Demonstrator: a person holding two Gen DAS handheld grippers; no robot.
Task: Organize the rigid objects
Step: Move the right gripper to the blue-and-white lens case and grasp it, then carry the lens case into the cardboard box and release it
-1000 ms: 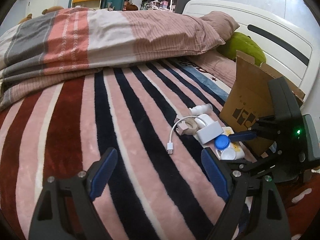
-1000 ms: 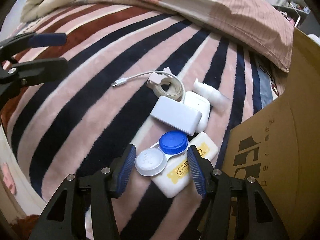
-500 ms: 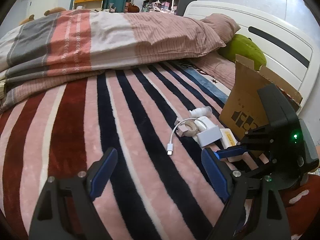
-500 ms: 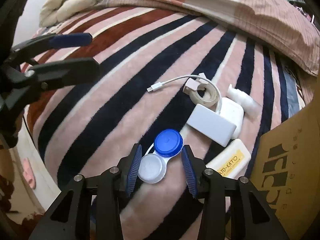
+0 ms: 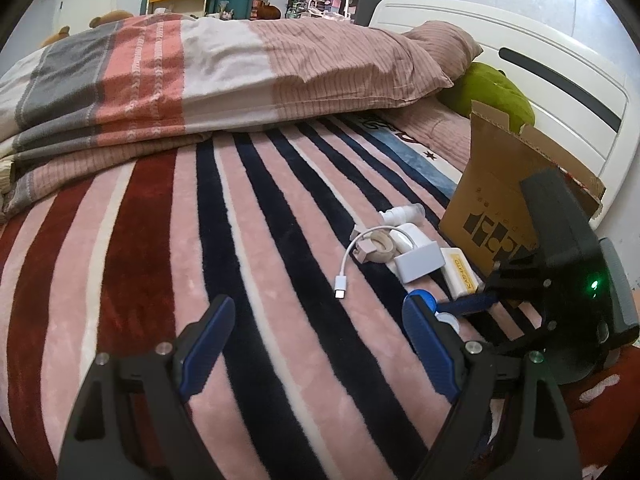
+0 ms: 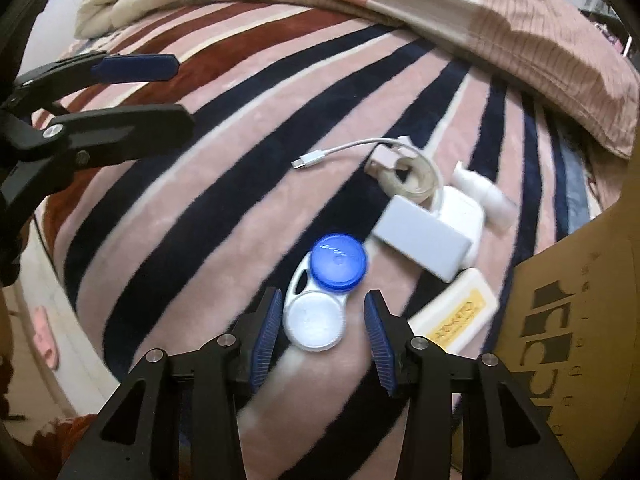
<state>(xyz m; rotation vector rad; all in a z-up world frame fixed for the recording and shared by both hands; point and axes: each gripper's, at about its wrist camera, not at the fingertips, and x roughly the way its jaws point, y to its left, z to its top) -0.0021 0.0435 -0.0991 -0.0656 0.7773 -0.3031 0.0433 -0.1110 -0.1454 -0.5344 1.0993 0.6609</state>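
From the left wrist, the contact lens case (image 6: 322, 292) is mostly hidden. It lies on the bed (image 6: 224, 184), dragged clear of the pile; the right hand-held gripper (image 6: 320, 330) now stands released around it, the left hand-held gripper (image 5: 316, 344) spread wide.

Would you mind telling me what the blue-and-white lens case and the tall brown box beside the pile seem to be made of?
The twin-cup contact lens case looks like hard moulded plastic: smooth blue and white screw caps with a slight sheen. The tall brown box looks like matte cardboard: a dull tan face with printed black marks, and in the left wrist view a rough torn top edge.
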